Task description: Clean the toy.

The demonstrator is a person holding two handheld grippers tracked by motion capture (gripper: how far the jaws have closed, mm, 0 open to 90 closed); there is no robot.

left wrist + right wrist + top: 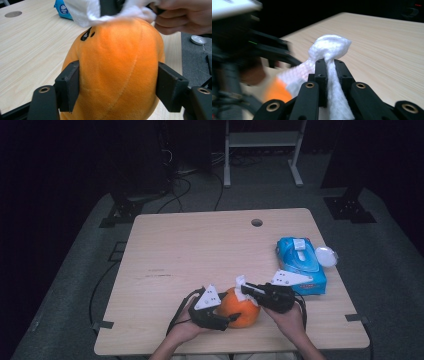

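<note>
An orange plush ball (241,310) with a small black mark rests near the table's front edge. My left gripper (227,319) comes at it from the left. In the left gripper view the two black pads (68,85) press into the sides of the plush (117,62), so this gripper (117,85) is shut on it. My right gripper (248,288) reaches in from the right, just above the plush. It (329,65) is shut on a bunched white tissue (329,47). The tissue (87,12) lies against the top of the plush.
A blue pack of wipes (300,262) lies at the right of the wooden table (200,250), with a round white lid (326,256) beside it. A cable hole (256,222) sits near the far edge. Beyond the table are a metal stand (262,140) and floor cables.
</note>
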